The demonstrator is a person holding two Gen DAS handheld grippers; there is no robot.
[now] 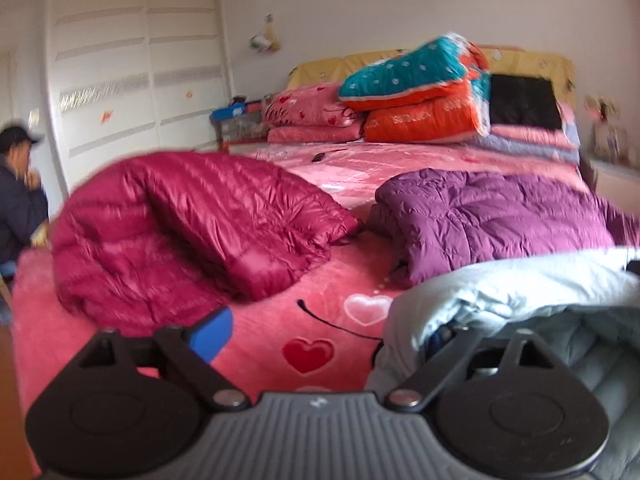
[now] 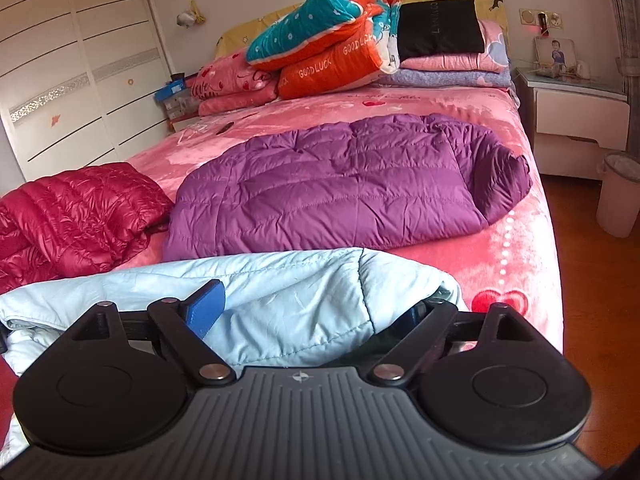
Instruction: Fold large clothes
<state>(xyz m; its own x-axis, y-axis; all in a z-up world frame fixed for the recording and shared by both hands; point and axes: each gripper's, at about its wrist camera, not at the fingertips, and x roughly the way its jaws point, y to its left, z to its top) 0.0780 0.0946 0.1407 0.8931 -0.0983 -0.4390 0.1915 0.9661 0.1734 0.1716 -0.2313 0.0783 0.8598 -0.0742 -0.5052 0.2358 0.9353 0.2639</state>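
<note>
Jaws wide on both: pale blue jacket (image 2: pixel 280 304) lies crosswise under right gripper (image 2: pixel 316 312), beside left gripper (image 1: pixel 332 332), neither gripping

Pink bed (image 2: pixel 516 240) (three puffer jackets (image 2: pixel 340 184))

The shiny crimson quilted down jacket (image 1: pixel 192 232) at nine o'clock has a glossy, slick shell. The purple quilted puffer coat (image 2: pixel 340 184) at twelve o'clock looks matt and softly stitched. The pale blue padded jacket (image 2: pixel 280 292) at six o'clock is smooth, faintly creased cloth. Under them the pink heart-print fleece blanket (image 2: pixel 516 240) looks plush. The blue gripper pads (image 2: pixel 206 310) seem matt plastic.
</note>
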